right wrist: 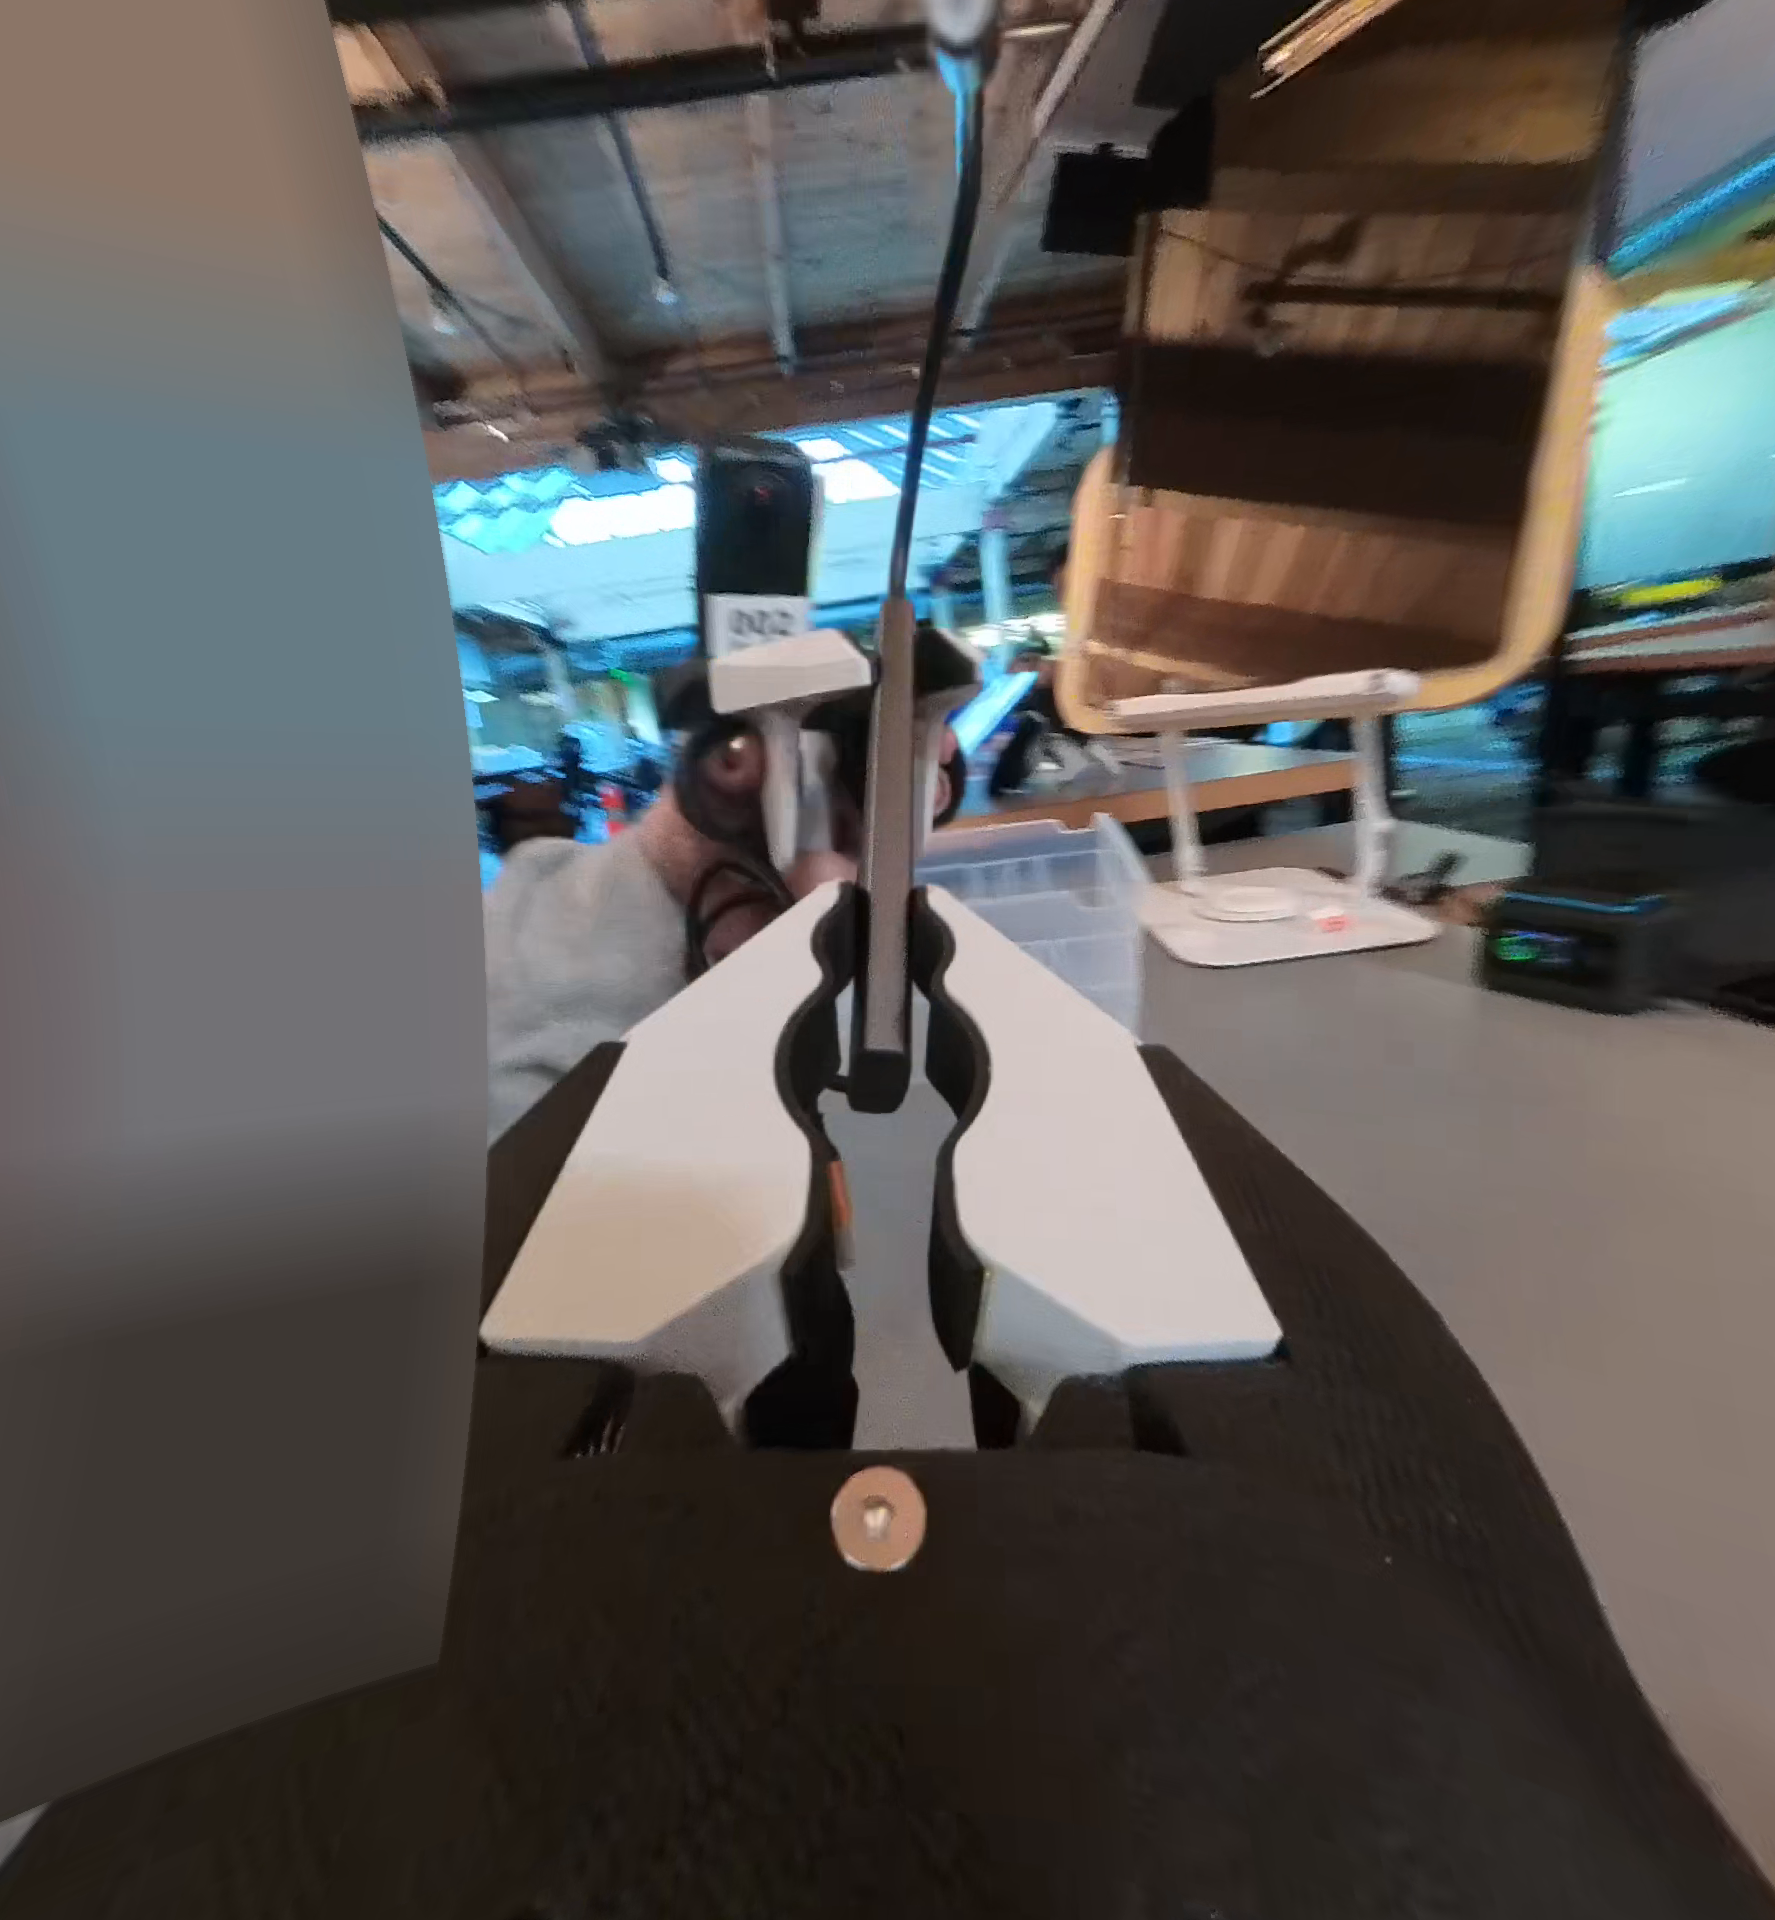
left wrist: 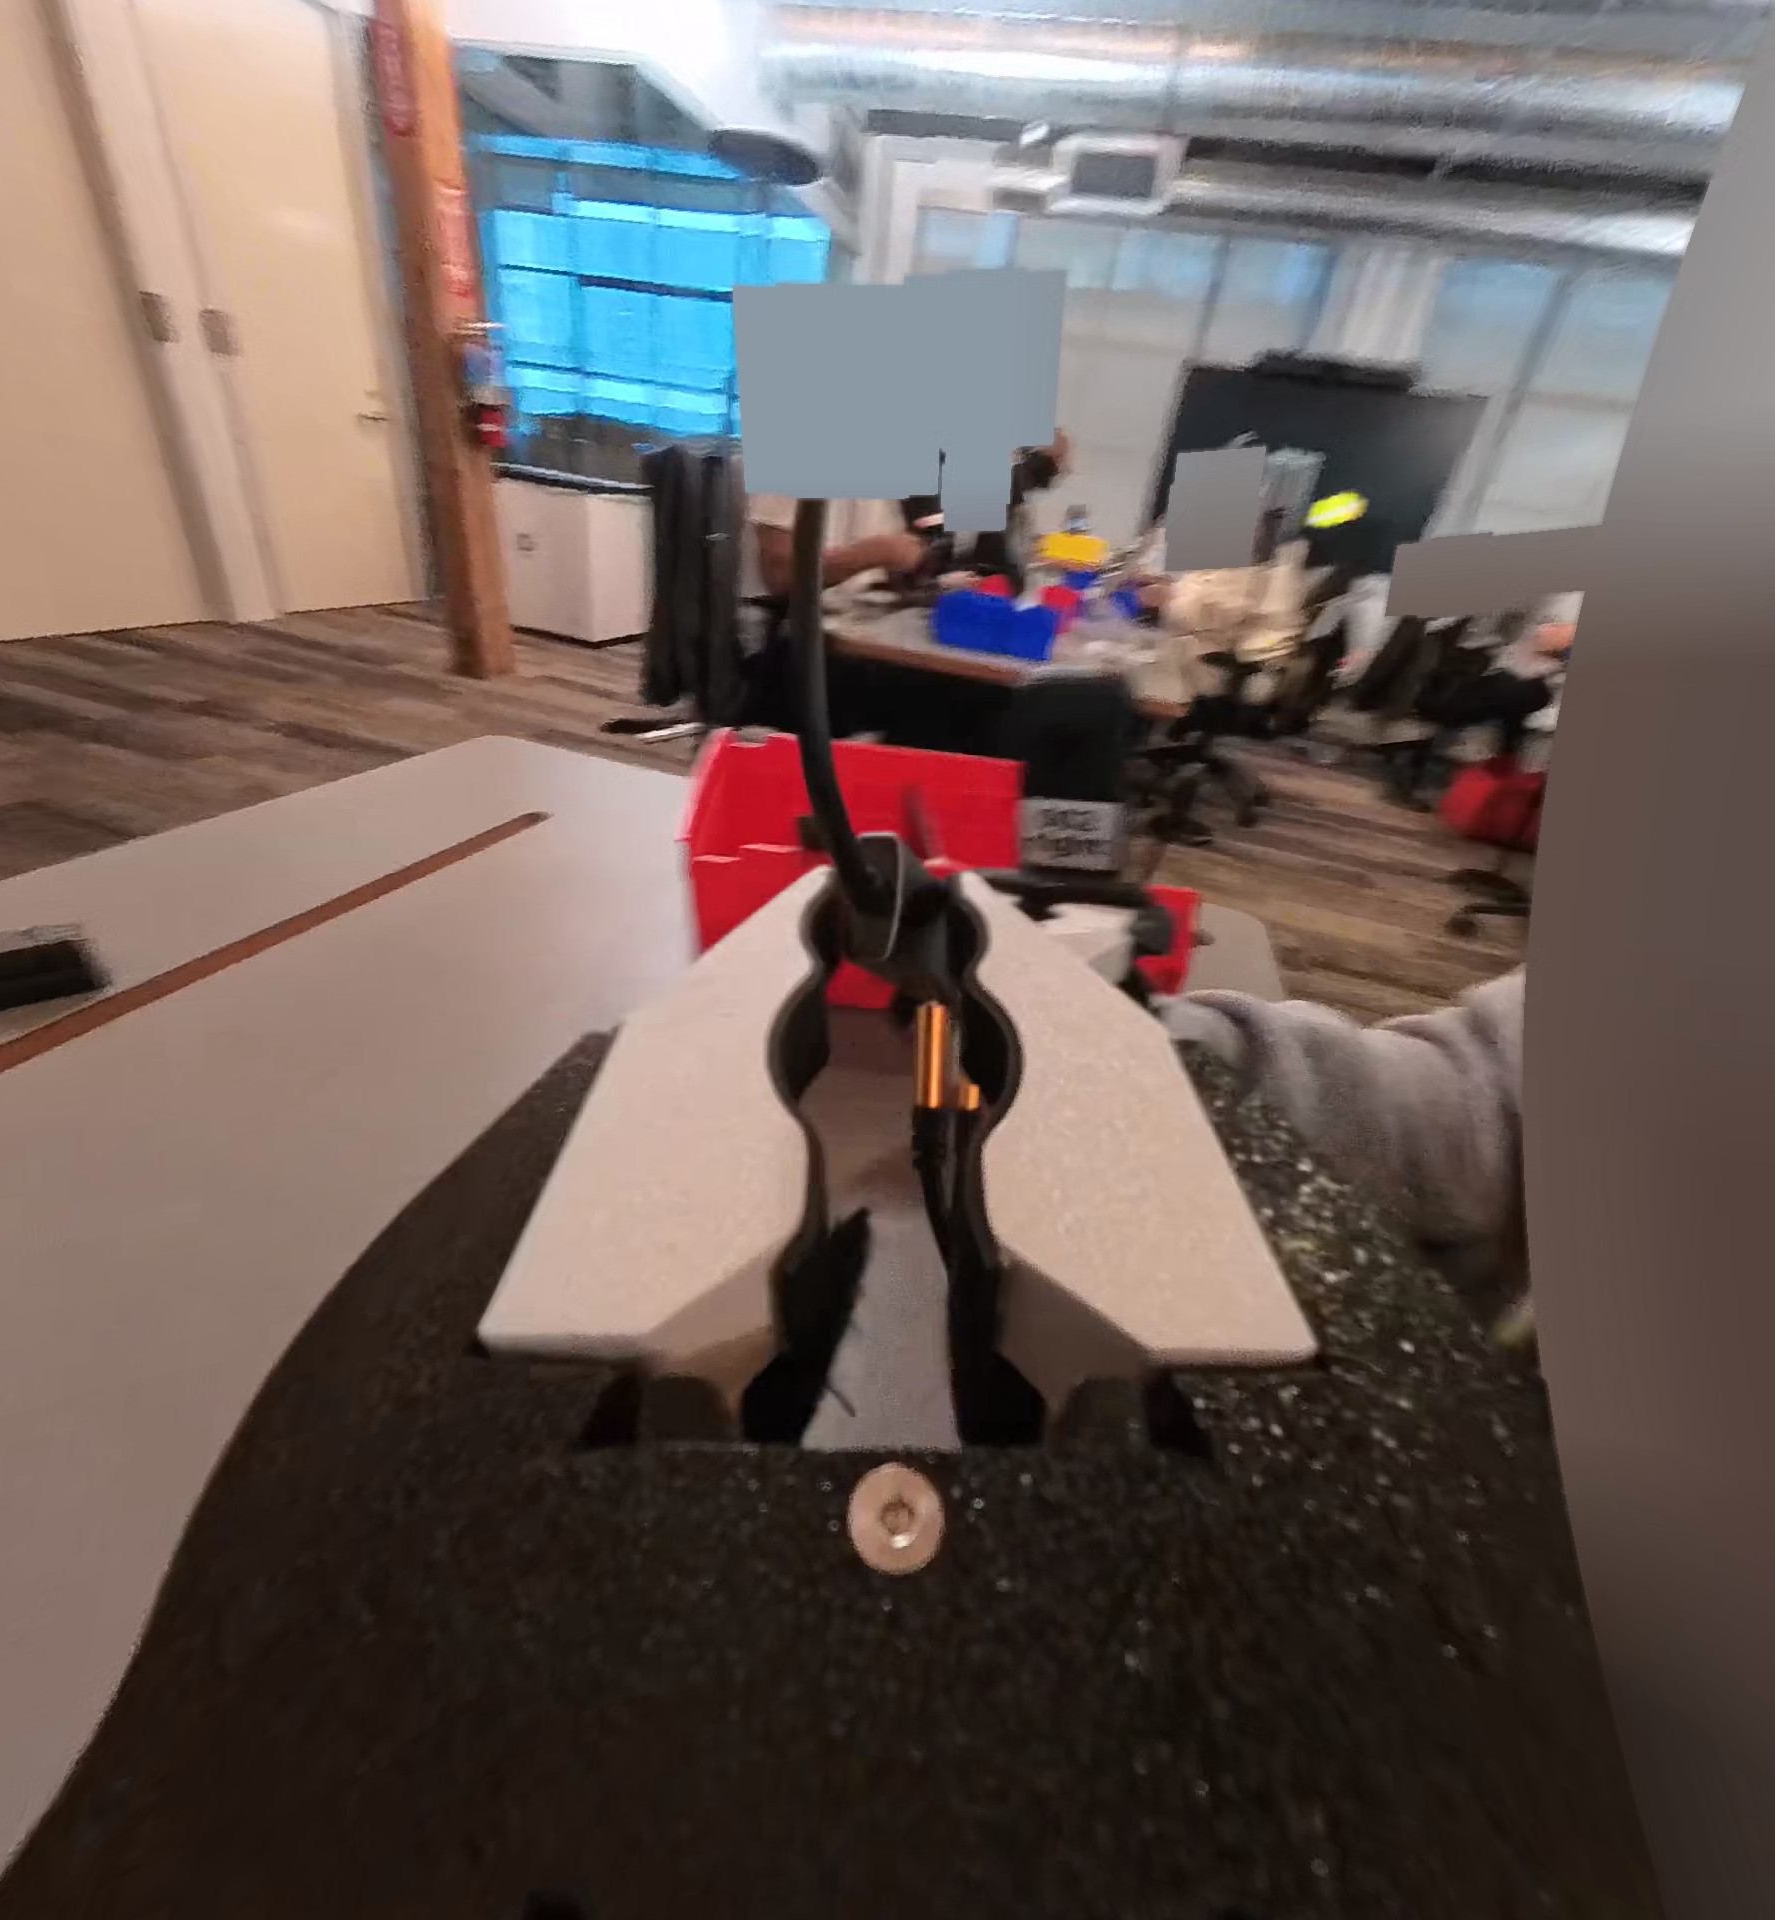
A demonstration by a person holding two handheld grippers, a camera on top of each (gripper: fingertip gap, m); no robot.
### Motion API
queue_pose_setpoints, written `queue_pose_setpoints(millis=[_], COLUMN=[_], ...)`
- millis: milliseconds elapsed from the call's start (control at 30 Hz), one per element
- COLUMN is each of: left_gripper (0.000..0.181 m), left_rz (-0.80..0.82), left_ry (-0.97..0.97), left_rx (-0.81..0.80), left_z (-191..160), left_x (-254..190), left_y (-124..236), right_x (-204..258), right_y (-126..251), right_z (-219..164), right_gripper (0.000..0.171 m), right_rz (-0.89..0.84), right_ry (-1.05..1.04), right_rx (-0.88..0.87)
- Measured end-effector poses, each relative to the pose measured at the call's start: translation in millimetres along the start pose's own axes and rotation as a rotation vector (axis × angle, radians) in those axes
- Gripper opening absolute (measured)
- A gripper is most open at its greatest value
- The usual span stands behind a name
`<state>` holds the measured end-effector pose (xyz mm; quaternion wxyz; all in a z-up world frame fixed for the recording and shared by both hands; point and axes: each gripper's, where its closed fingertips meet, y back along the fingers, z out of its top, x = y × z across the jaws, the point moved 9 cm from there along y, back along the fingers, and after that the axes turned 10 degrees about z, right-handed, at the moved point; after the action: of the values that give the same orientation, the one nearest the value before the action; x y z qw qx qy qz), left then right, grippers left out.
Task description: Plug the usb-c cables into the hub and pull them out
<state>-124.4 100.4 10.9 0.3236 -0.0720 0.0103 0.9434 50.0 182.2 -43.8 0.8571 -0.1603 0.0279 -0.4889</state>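
Observation:
In the right wrist view my right gripper [right wrist: 888, 935] is shut on a slim grey hub [right wrist: 885, 831] and holds it upright above the table. The hub's dark cable [right wrist: 940, 343] runs up out of frame. Just beyond the hub is the left gripper [right wrist: 841, 717], fingers towards me. In the left wrist view my left gripper [left wrist: 898, 914] is shut on a black usb-c plug [left wrist: 914, 935] at the fingertips. A black cable [left wrist: 810, 675] arcs up from there. The blur hides whether the plug sits in the hub.
A red bin [left wrist: 758, 831] stands on the grey table [left wrist: 291, 987] behind the left fingertips. A grey sleeve [left wrist: 1382, 1091] is at the right. A clear plastic box [right wrist: 1049, 904], a white stand [right wrist: 1278, 904] and a dark device [right wrist: 1569, 945] stand on the table [right wrist: 1485, 1195]. People sit at desks far behind.

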Motion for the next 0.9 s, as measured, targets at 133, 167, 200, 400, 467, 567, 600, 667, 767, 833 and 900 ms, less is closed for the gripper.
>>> queue_pose_setpoints(millis=[133, 167, 200, 400, 467, 567, 600, 667, 767, 833, 900], left_gripper=[0.076, 0.084, 0.077, 0.047, 0.055, 0.059, 0.052, 0.032, 0.021, 0.018, 0.014], left_rz=[0.385, 0.463, 0.560, 0.487, 0.345, 0.231, 0.195, 0.162, 0.146, 0.136, 0.212], left_ry=[-0.242, -0.294, -0.337, -0.129, 0.063, 0.266, 0.331, 0.445, 0.519, 0.486, 0.373], left_rx=[-0.025, -0.044, -0.042, 0.077, 0.105, 0.083, 0.051, -0.018, -0.040, -0.043, -0.023], left_z=[2, 2, 1, -23, -35, -49, -51, -55, -64, -68, -71], left_x=[7, 7, 8, -2, -5, -5, -5, -3, 3, 5, 8], left_y=[5, 7, 10, 8, -2, -14, -16, -19, -19, -19, -16], right_x=[3, 6, 7, 15, 17, 20, 20, 20, 18, 18, 20], right_y=[-2, -4, -5, -7, -13, -23, -25, -27, -25, -23, -18], right_z=[-1, -2, -2, -6, -14, -31, -35, -41, -42, -42, -33], right_gripper=[0.007, 0.007, 0.007, 0.007, 0.007, 0.007, 0.006, 0.007, 0.007, 0.017, 0.025], right_rz=[-0.203, -0.260, -0.324, -0.619, -0.679, -0.685, -0.665, -0.646, -0.624, -0.525, -0.447], right_ry=[0.280, 0.368, 0.460, 0.943, 1.133, 1.395, 1.450, 1.519, 1.492, 1.321, 1.105], right_rx=[0.082, 0.100, 0.125, 0.291, 0.390, 0.544, 0.583, 0.624, 0.640, 0.613, 0.506])
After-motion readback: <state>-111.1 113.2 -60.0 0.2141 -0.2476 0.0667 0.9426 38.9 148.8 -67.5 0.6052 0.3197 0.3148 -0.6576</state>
